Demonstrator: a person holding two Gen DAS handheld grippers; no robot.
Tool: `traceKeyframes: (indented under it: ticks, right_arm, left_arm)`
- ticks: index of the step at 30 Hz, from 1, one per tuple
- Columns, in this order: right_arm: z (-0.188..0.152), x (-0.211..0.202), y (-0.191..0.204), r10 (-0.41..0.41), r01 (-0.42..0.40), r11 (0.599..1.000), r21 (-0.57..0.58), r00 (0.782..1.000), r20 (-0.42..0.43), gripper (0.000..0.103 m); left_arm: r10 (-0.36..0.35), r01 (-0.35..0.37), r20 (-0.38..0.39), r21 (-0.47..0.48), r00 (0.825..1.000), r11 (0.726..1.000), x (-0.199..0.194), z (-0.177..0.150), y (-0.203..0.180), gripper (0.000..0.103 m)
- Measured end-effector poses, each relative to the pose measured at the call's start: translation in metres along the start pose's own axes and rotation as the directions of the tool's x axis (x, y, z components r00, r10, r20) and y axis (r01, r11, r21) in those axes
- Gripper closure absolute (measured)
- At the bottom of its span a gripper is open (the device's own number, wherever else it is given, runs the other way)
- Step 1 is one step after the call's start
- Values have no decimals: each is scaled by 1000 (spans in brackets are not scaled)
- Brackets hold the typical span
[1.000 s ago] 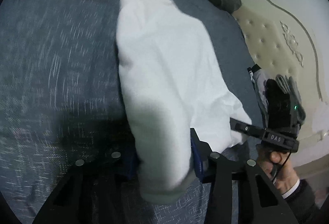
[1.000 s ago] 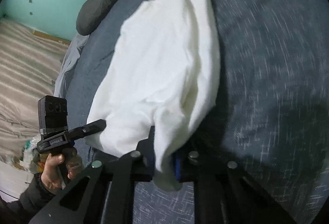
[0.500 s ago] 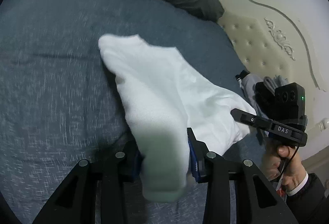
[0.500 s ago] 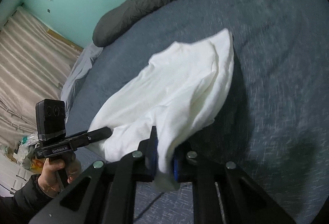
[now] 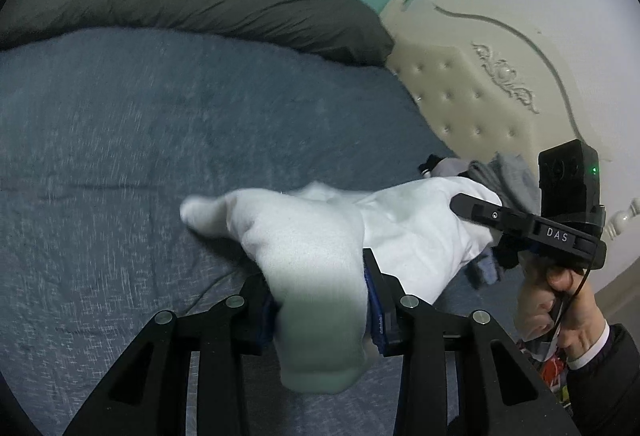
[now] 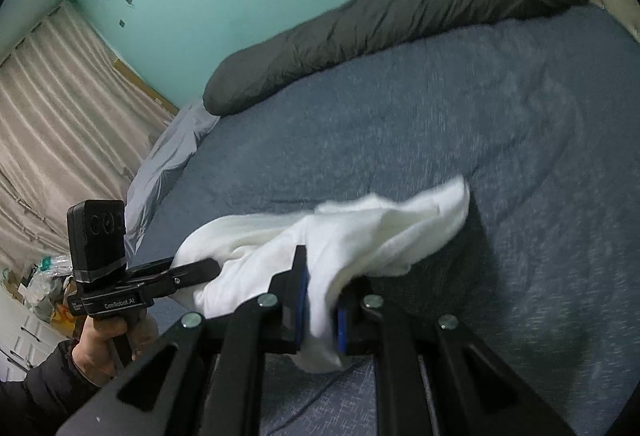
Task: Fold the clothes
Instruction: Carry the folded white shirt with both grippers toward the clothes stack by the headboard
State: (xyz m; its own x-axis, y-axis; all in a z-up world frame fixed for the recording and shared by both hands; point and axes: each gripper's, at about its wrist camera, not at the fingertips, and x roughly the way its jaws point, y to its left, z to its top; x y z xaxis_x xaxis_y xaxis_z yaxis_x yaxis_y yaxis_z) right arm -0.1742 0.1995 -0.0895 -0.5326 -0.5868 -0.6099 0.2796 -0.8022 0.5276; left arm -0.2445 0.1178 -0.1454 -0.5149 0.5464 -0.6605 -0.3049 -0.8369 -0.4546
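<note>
A white garment [image 5: 408, 232] is held raised over the blue-grey bed [image 5: 160, 123], stretched between 2 grippers, with its far end trailing down toward the bedcover (contact there cannot be confirmed because of blur).

Handling, judged: the cloth is soft, light and limp; it sags between the 2 hold points and bunches where pinched. No stiffness is expected, so any unsupported part will droop. Hold is best taken at edges or corners, well apart, so that a straight line is kept between them. Slip is thought unlikely while a thick bunch is pinched.

Left gripper [image 5: 322, 310]: jaws are closed down to a moderate gap, filled by a thick wad of the garment.
Right gripper [image 6: 320, 310]: jaws are set narrow, clamped on a thinner fold of the same garment.

A dark grey pillow [image 6: 400, 31] lies at the far side of the bed, well apart from the cloth.
</note>
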Motion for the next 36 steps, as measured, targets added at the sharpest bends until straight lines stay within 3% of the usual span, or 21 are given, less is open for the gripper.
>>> traceKeyframes:
  ticks: [11, 24, 36]
  right_arm:
    - [24, -109, 31, -32, 39, 998, -53, 993, 113, 93]
    - [45, -239, 53, -95, 115, 990, -82, 971, 222, 93]
    - [43, -276, 28, -98, 113, 993, -42, 961, 260, 93]
  left_arm:
    - [-49, 44, 63, 88, 997, 995, -44, 29, -90, 64]
    - [-133, 113, 111, 172, 985, 979, -82, 54, -197, 64]
    - [-135, 116, 80, 212, 988, 970, -73, 61, -242, 64]
